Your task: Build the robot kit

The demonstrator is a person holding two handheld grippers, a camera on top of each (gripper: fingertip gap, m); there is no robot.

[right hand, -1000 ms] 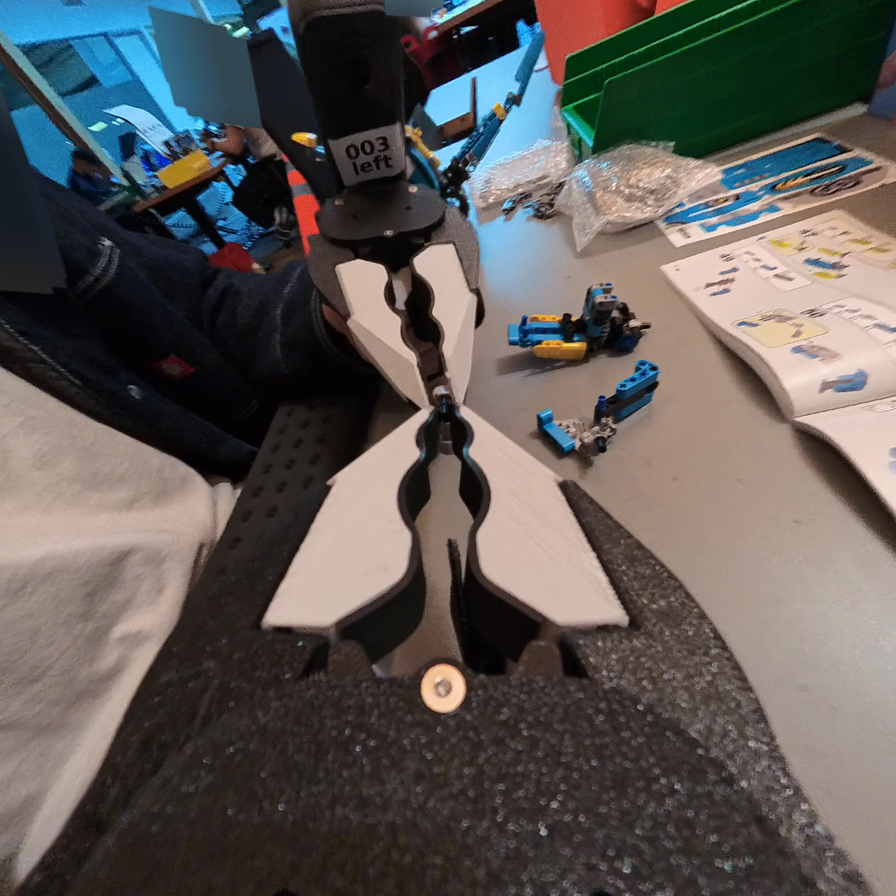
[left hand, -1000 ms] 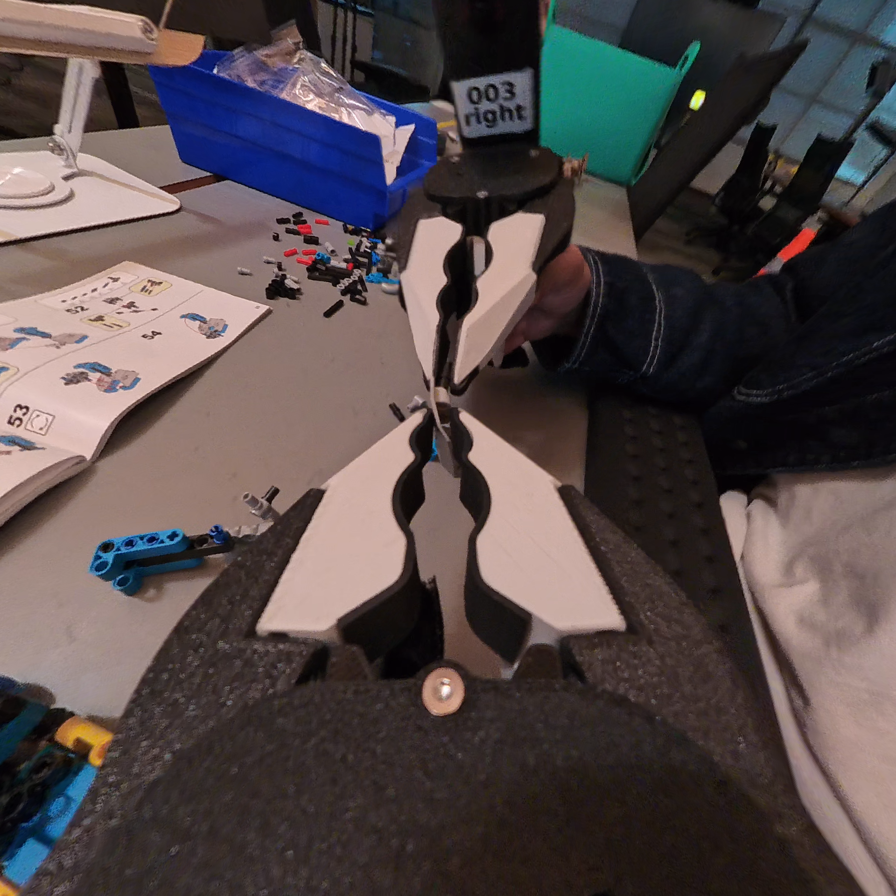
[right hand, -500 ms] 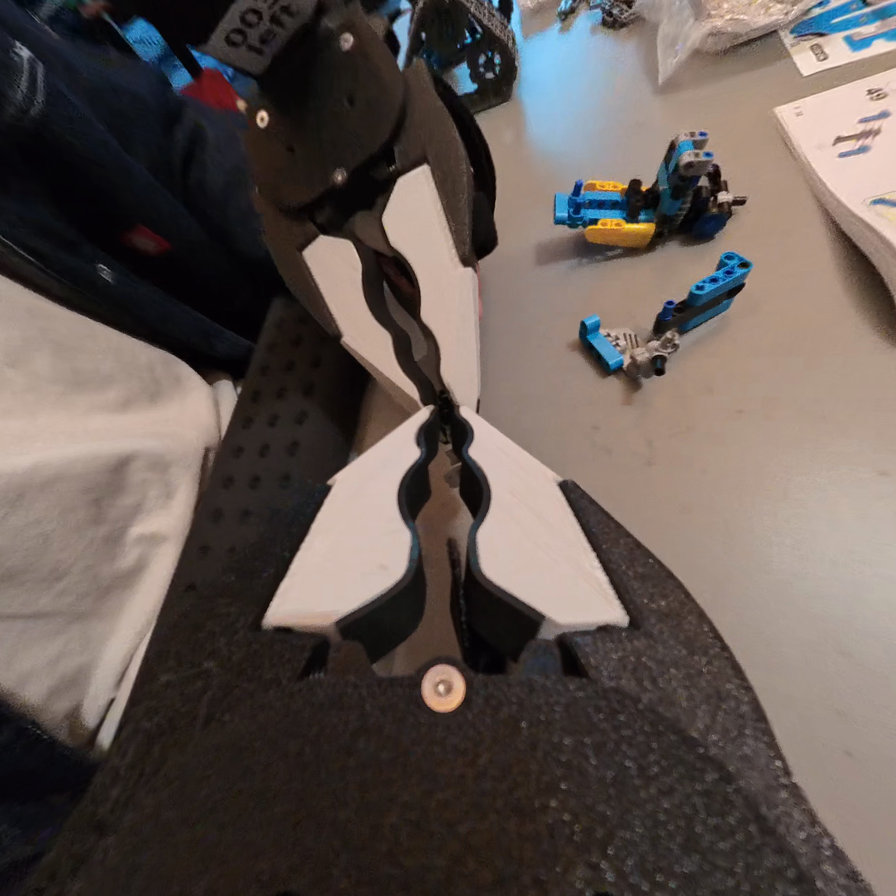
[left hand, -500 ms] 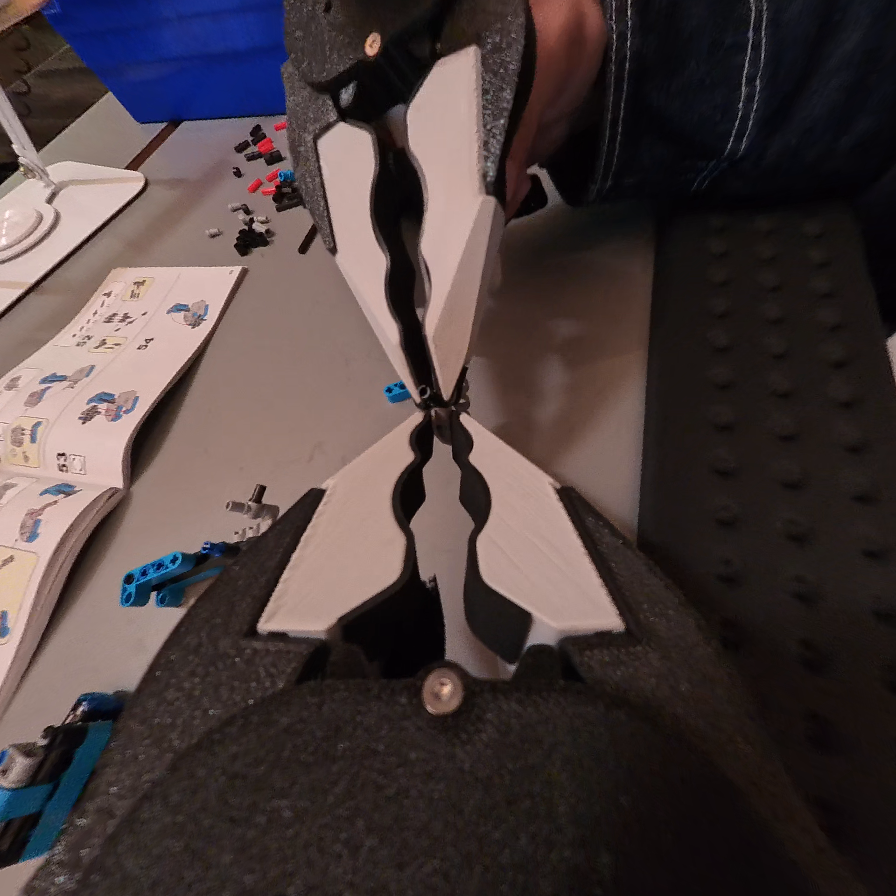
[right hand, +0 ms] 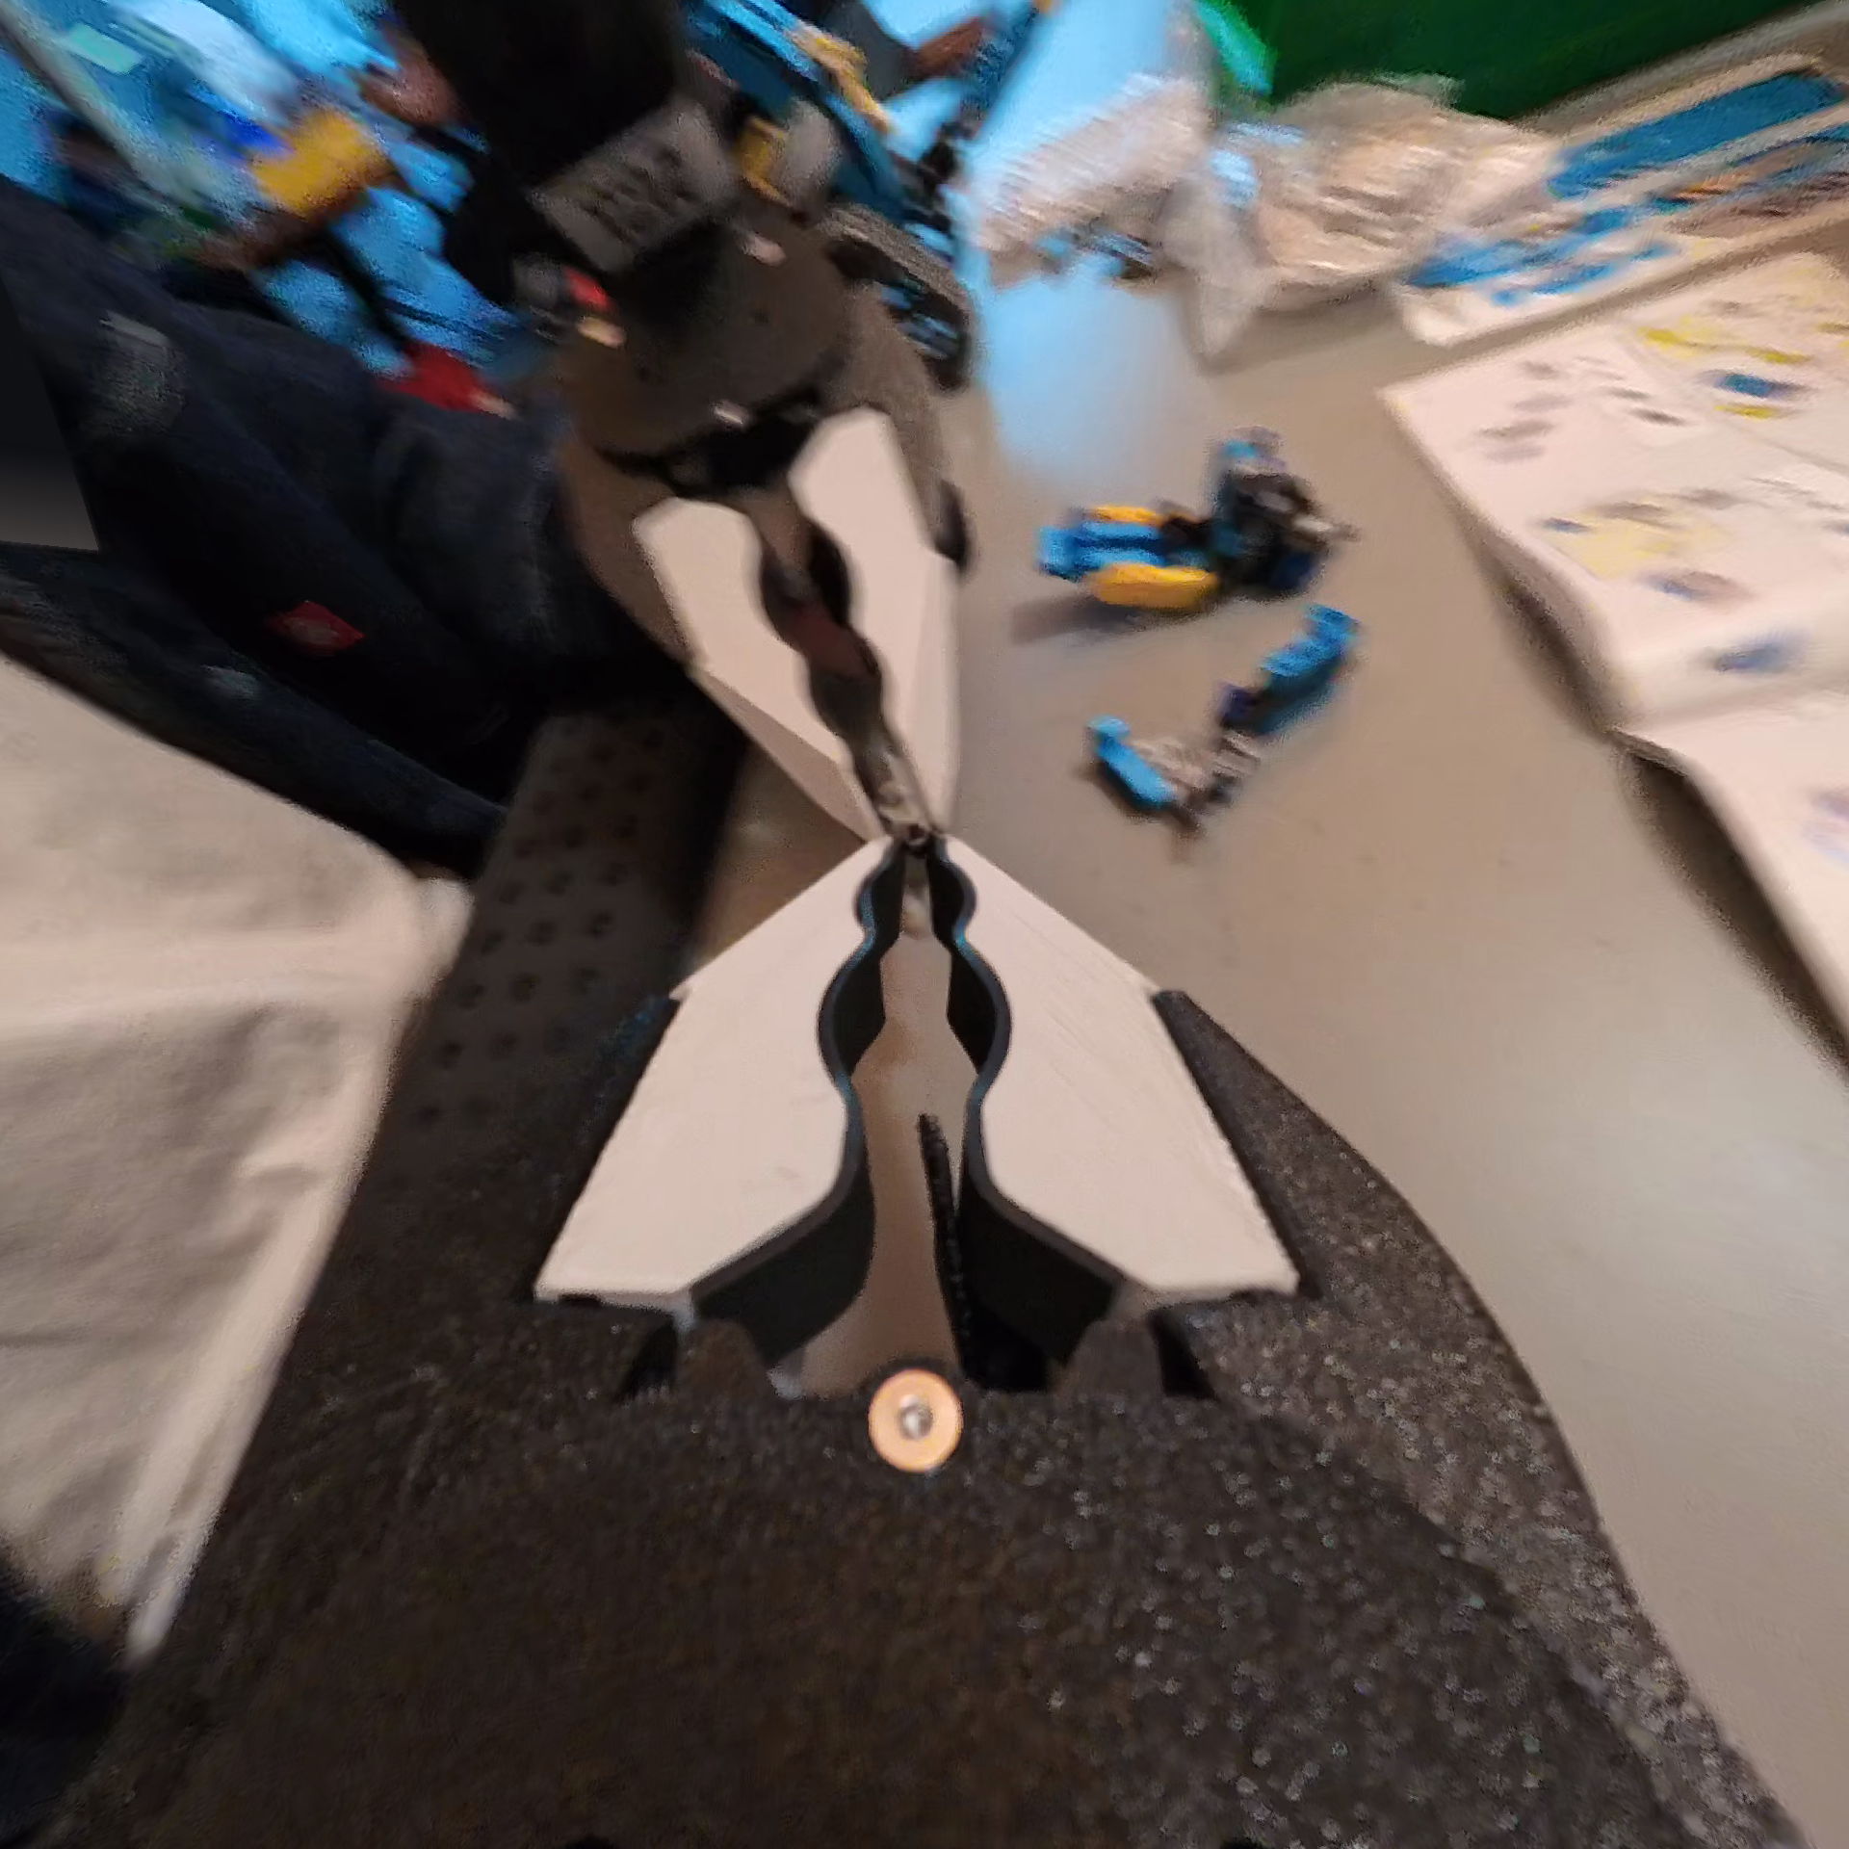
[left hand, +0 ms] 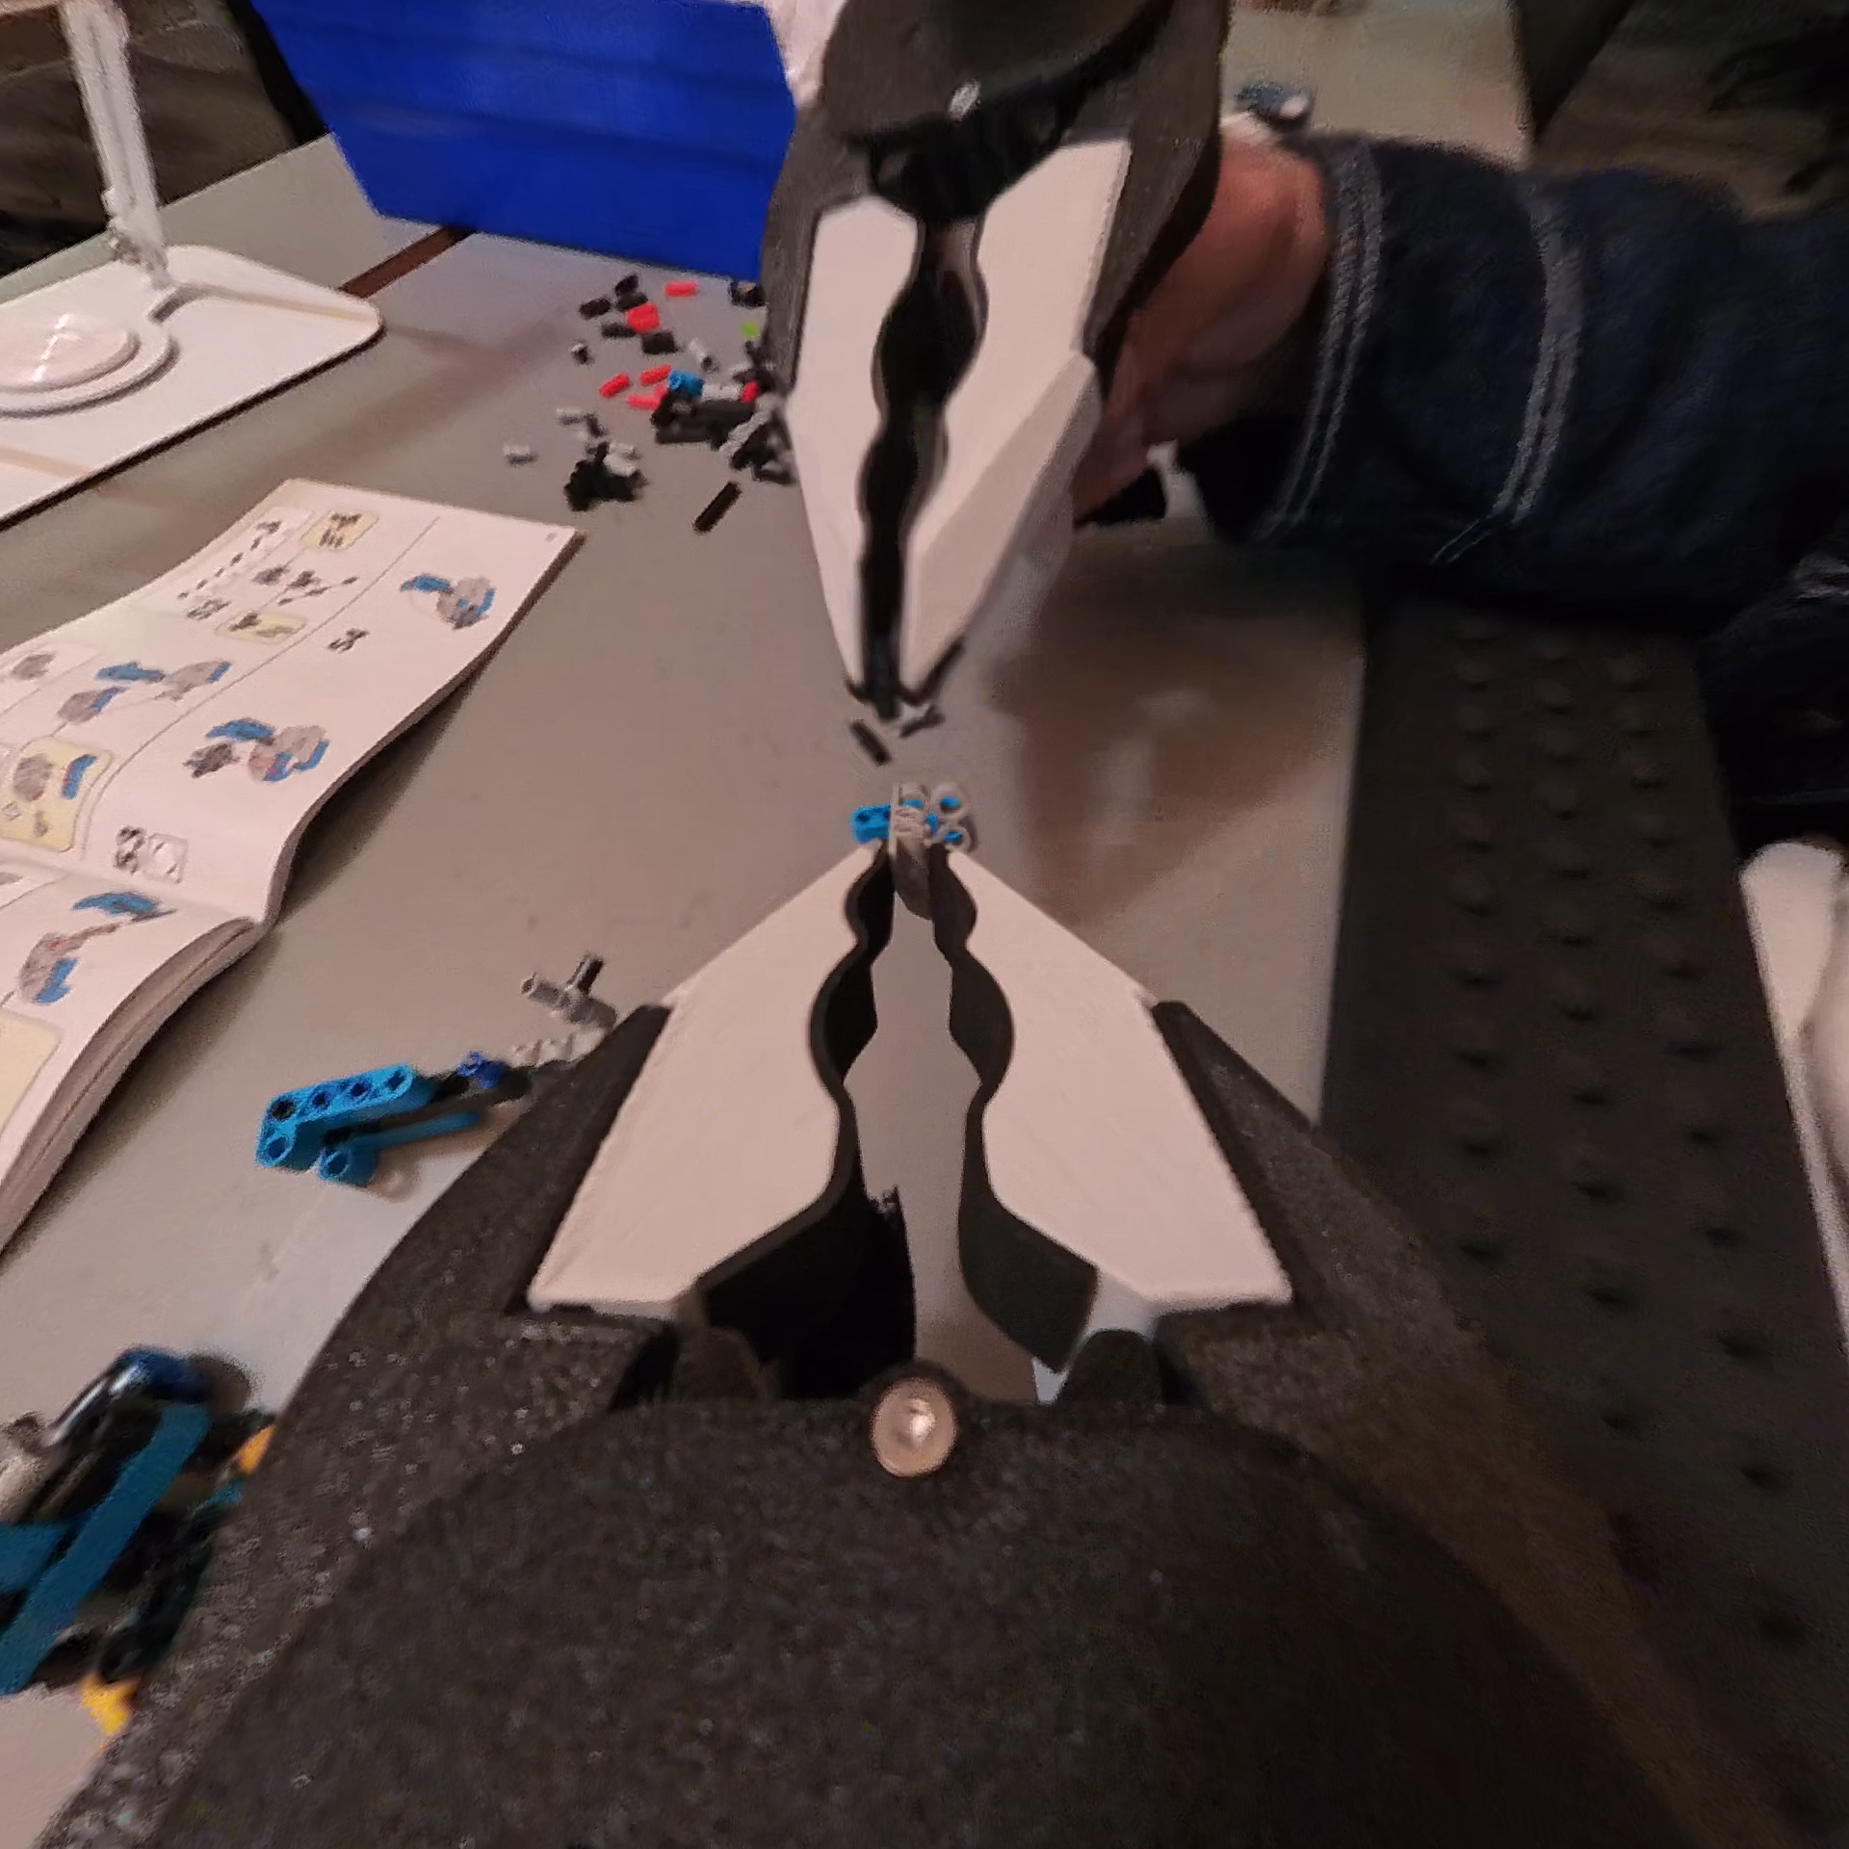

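My left gripper (left hand: pixel 908 868) has its tips pinched together on a small grey-and-blue piece (left hand: pixel 915 818) — it sticks out just past the fingertips, above the grey table (left hand: pixel 640 760). My right gripper (left hand: pixel 893 668) points back at it from beyond, tips closed on something small and dark; a couple of tiny black bits (left hand: pixel 880 735) sit just under its tips, too blurred to say whether they're held or lying on the table. The two tips are close, not touching in the left wrist view; in the right wrist view they look nearly tip to tip (right hand: pixel 908 835), but motion blur rules out a firm call. Judgement: if these two parts are meant to mate, I'd keep the left one still, line both axes up before closing the gap, and push straight — a tilt on a pin this small will likely pop it out of the grip. Slower hands would help, since the right view is smeared. Just left of my left gripper: a blue beam assembly (left hand: pixel 375 1111) and a small grey connector (left hand: pixel 570 991). Nearer, at the left edge, sits a blue, black and yellow partial build (left hand: pixel 100 1501). Further left, an open instruction booklet (left hand: pixel 250 680). Right side, a black studded mat (left hand: pixel 1561 1001). Beyond: a scatter of black, red and grey small parts (left hand: pixel 665 400), a white lamp base (left hand: pixel 150 330), a blue bin (left hand: pixel 580 110), a person's denim sleeve (left hand: pixel 1501 380).
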